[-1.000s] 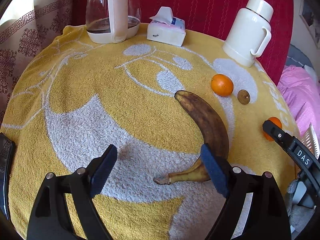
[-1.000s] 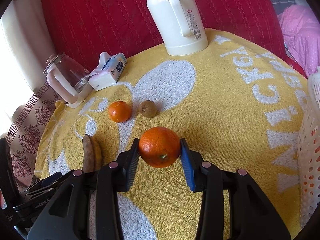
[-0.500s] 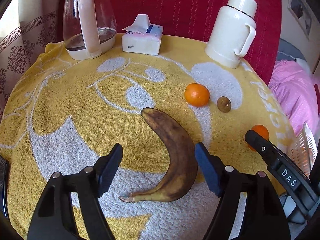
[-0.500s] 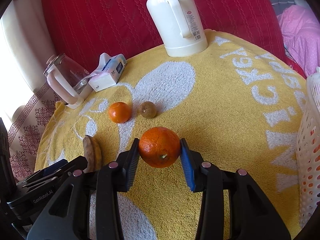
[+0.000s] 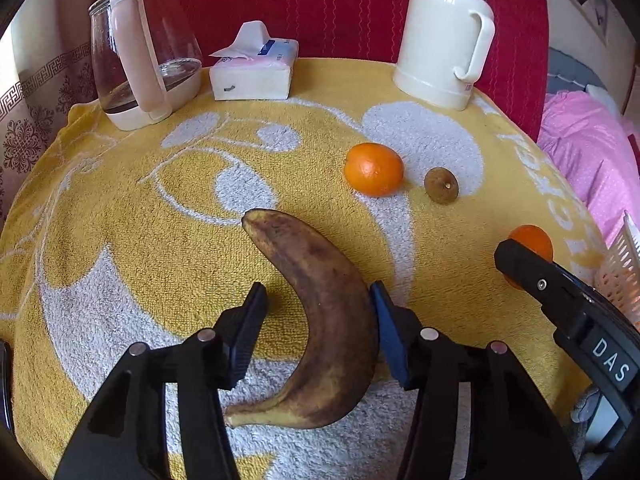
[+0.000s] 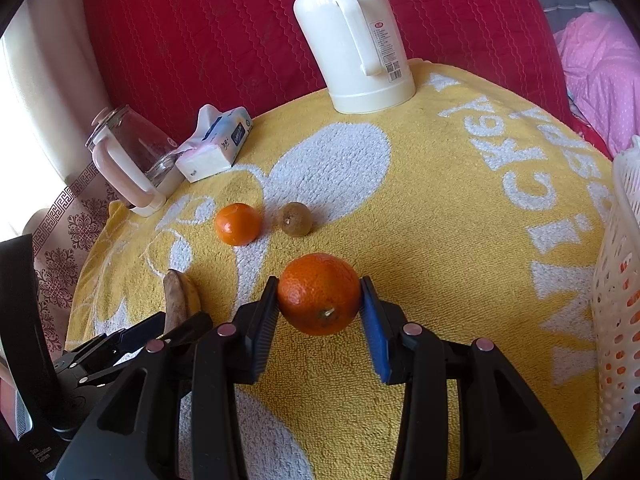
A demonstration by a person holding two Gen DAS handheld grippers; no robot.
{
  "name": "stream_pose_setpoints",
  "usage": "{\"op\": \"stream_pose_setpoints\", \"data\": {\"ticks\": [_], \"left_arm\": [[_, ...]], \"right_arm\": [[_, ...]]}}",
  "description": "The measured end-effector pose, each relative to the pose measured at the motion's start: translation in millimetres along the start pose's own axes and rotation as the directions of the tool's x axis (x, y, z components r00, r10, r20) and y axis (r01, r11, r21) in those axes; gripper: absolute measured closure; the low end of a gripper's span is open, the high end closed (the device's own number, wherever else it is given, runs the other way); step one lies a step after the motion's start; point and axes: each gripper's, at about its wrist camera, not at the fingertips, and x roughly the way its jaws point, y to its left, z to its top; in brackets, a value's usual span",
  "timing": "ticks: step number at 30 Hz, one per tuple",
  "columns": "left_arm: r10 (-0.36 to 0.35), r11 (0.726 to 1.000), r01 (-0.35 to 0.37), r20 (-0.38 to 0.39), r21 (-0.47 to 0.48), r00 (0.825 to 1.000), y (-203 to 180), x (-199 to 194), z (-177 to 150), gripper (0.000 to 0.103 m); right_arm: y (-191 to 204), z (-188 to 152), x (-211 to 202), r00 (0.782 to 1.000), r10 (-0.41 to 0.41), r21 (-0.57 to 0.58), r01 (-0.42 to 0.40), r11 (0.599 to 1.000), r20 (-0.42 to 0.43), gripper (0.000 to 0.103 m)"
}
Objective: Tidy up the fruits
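Since the earlier frame, the left tool (image 5: 316, 328) has travelled across the yellow-and-white patterned towel (image 5: 120, 208) covering the counter, so the brown overripe banana (image 5: 320, 320) now lies between its fingers rather than beside one. Its jaws are closing; the blue right-hand pad looks to be against the peel, while a gap remains at the other pad. The right tool (image 6: 320, 312) has not shifted and is clamped on a large orange (image 6: 319, 293), both pads pressing its sides. Farther back on the towel sit a smaller orange (image 5: 374, 169) and, just beside it, a small round brown fruit (image 5: 441, 185). A white perforated plastic basket (image 6: 616, 280) stands at the right edge. Along the back stand a cream thermos jug (image 5: 444, 32), a tissue pack (image 5: 252, 70) and a glass kettle with a pink handle (image 5: 144, 48).
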Motion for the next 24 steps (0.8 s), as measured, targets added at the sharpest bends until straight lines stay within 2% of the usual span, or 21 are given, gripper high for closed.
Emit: {"op": "stream_pose_setpoints", "data": {"ticks": [4,9,14,20,24], "left_arm": [[-0.006,1.0,0.005,0.009,0.026,1.0,-5.8,-0.5,-0.7,0.062],[-0.039,0.999,0.04,0.03,-0.024,0.999,4.1,-7.0,-1.2,0.068],[-0.034,0.996,0.04,0.063,-0.083,0.997,17.1,-18.9,-0.4,0.069],[0.012,0.995,0.001,0.13,-0.103,0.991,23.4,-36.8,1.1,0.07],[0.01,0.993,0.008,0.153,-0.117,0.988,27.7,-44.4,3.3,0.07]], "right_arm": [[0.7,-0.7,0.6,1.0,-0.005,-0.006,0.005,1.0,0.0,0.062],[3.0,-1.3,0.0,1.0,-0.013,-0.025,0.014,1.0,0.009,0.062],[5.6,-1.6,-2.0,1.0,-0.018,-0.04,0.019,0.999,0.021,0.062],[6.1,-1.7,-2.5,0.999,-0.022,-0.045,0.023,0.999,0.026,0.062],[6.4,-2.0,-2.3,0.999,-0.026,-0.047,0.027,0.999,0.029,0.062]]}}
